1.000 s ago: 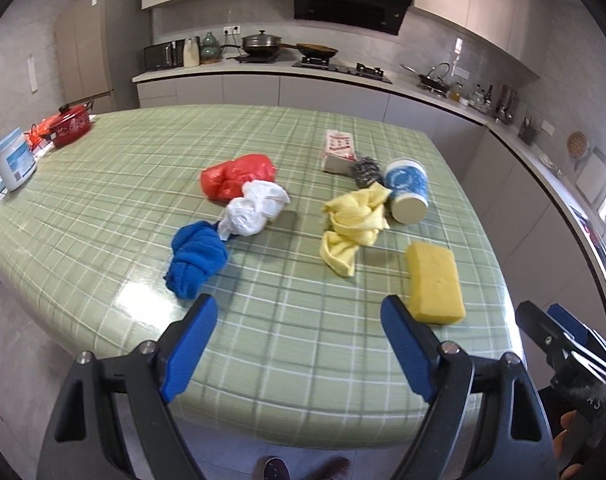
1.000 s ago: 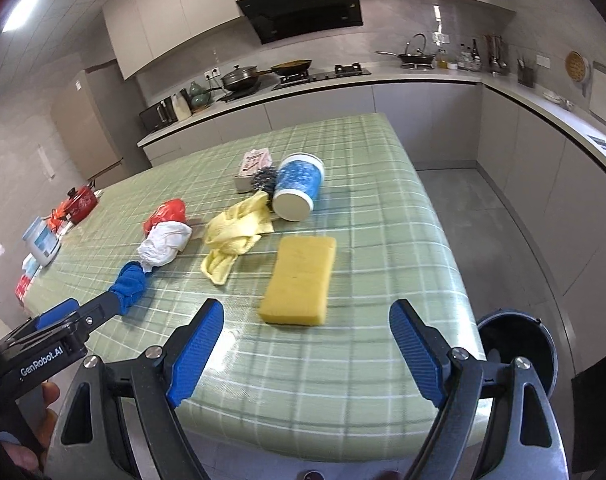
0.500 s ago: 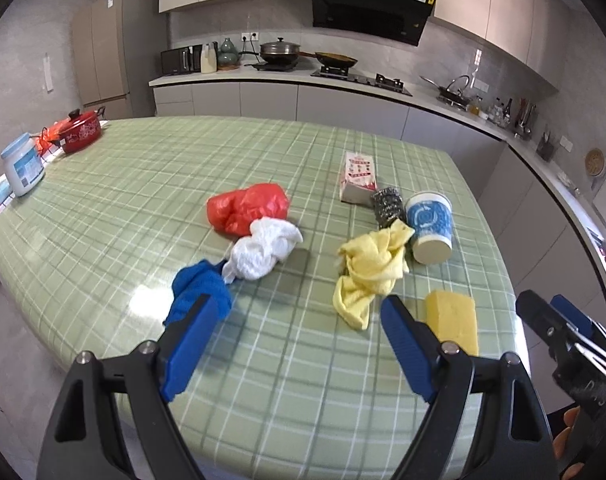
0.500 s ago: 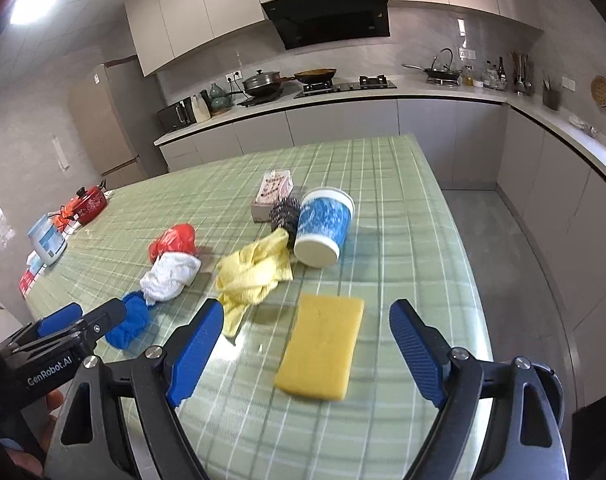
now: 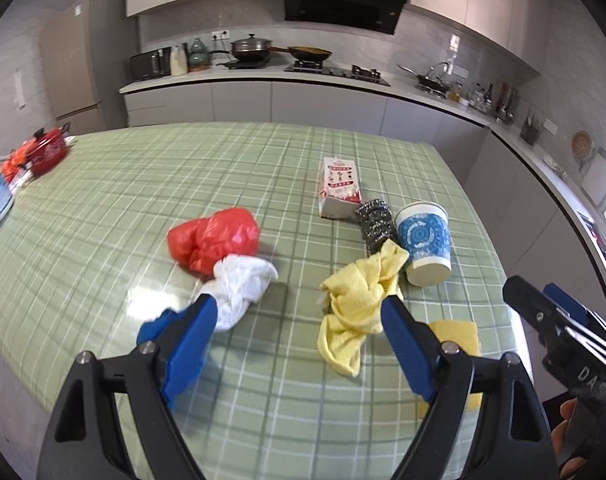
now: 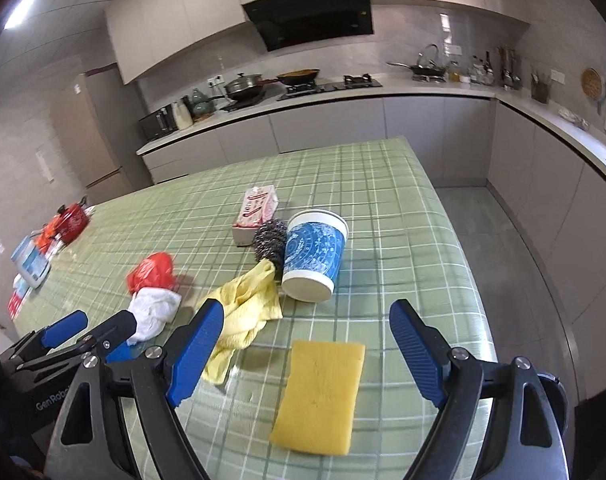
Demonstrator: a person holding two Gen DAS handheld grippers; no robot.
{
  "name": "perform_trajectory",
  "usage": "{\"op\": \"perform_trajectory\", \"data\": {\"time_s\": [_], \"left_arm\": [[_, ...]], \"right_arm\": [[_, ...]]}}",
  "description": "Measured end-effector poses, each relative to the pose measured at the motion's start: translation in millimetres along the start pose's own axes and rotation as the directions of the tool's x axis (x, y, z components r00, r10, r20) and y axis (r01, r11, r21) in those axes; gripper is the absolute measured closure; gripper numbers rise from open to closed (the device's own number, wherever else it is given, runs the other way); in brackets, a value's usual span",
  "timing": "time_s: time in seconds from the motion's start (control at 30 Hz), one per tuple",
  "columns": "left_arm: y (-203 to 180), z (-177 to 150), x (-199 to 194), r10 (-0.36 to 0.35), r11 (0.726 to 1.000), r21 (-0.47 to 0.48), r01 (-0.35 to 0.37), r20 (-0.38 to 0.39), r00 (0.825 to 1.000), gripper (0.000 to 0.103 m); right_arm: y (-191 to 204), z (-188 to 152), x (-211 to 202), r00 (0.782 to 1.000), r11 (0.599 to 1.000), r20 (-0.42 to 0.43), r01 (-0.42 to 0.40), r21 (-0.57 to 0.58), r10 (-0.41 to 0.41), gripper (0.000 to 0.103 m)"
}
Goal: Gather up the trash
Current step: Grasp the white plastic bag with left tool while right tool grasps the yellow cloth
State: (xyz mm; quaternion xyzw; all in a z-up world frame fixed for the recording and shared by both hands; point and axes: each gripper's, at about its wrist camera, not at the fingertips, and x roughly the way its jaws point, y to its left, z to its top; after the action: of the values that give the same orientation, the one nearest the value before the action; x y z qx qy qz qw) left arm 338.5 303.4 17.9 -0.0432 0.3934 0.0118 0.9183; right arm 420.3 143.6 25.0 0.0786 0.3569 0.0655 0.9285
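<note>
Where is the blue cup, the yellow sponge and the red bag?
blue cup (image 6: pixel 313 258), right wrist view, on its patterned side.
yellow sponge (image 6: pixel 319 394), right wrist view, middle of its top face.
red bag (image 5: pixel 215 238), left wrist view, middle of the crumpled plastic.

Left tongs (image 5: pixel 299 320) and right tongs (image 6: pixel 307 330), jaws wide apart, empty.

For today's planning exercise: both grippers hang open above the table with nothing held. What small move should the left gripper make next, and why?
Probably ease the left gripper forward and down onto the white bag. Its jaws are open and empty, the bag lies just ahead beside its left finger, and it counts as trash. The right gripper is open over the yellow sponge.
</note>
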Motion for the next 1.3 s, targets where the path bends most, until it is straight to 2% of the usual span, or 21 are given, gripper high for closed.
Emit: {"op": "perform_trajectory", "data": {"time_s": [0.23,0.4,0.57,0.73,0.87,1.03,1.07,1.17,1.23,1.27,1.3], "left_arm": [[21,24,25,-0.033,0.999,0.04,0.033,-0.011,0.999,0.018],[42,29,44,-0.036,0.998,0.044,0.038,-0.034,0.999,0.018],[55,22,61,-0.058,0.996,0.056,0.062,-0.076,0.995,0.018],[57,9,75,-0.067,0.994,0.073,0.076,-0.118,0.991,0.018],[61,1,84,-0.065,0.993,0.091,0.076,-0.122,0.99,0.018],[70,-6,95,-0.075,0.993,0.079,0.087,-0.153,0.985,0.019],[71,-7,97,-0.083,0.993,0.074,0.095,-0.156,0.984,0.021],[72,-8,102,-0.101,0.991,0.072,0.114,-0.166,0.981,0.037],[72,-10,105,-0.113,0.989,0.075,0.128,-0.178,0.978,0.058],[72,-11,106,-0.119,0.988,0.076,0.135,-0.184,0.976,0.063],[72,-11,107,-0.127,0.987,0.072,0.142,-0.187,0.974,0.07]], "right_arm": [[19,13,22,0.998,0.998,0.002,0.061,0.032,-0.062,0.016],[35,7,45,0.996,0.995,-0.039,0.081,0.053,-0.079,0.016],[43,-3,66,0.992,0.992,-0.083,0.103,0.069,-0.097,0.016],[53,-14,82,0.99,0.993,-0.121,0.084,0.078,-0.074,0.016],[63,-20,97,0.988,0.995,-0.142,0.075,0.065,-0.065,0.016],[70,-28,117,0.983,0.996,-0.174,0.068,0.058,-0.057,0.016],[70,-29,120,0.983,0.996,-0.175,0.065,0.06,-0.054,0.016],[73,-29,125,0.985,0.997,-0.165,0.056,0.052,-0.047,0.016],[74,-29,130,0.984,0.998,-0.174,0.046,0.039,-0.039,0.017],[75,-29,131,0.983,0.999,-0.179,0.037,0.039,-0.03,0.022],[76,-30,133,0.983,0.999,-0.185,0.026,0.039,-0.018,0.034]]}}
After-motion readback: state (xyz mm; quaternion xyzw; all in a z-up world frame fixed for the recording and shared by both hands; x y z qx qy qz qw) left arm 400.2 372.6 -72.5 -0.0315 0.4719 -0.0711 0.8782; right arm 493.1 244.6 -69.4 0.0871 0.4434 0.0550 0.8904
